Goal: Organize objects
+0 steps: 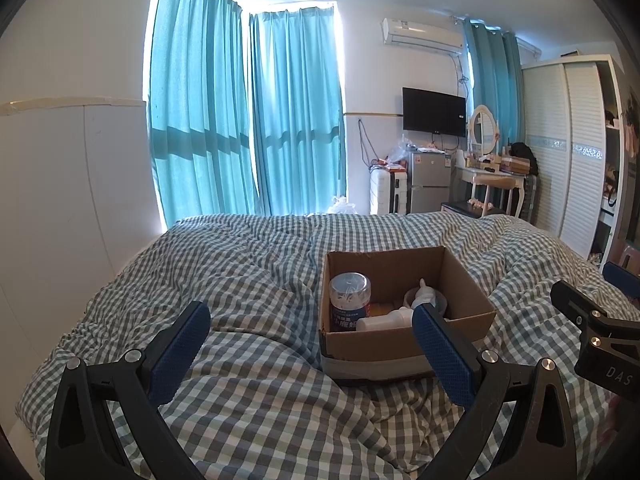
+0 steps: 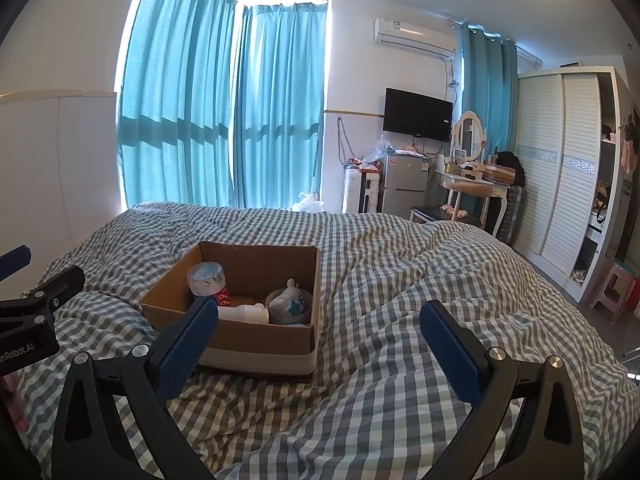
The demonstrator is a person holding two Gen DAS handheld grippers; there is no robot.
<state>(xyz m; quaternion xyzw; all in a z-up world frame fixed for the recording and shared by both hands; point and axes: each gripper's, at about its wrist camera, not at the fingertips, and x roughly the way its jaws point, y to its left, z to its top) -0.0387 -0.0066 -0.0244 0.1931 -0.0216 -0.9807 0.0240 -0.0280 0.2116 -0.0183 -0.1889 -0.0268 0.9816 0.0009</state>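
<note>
Checked bedspread under brown, grey-banded cardboard box holding jar.

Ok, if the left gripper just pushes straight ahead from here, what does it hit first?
Probably the checkered bedcover: the open left gripper points over bare quilt, and the cardboard box sits right of centre, by its right finger. Depth is uncertain.

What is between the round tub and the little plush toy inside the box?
In the right wrist view, a white bottle lies on its side in the cardboard box, between the clear-lidded tub and the plush toy.
</note>
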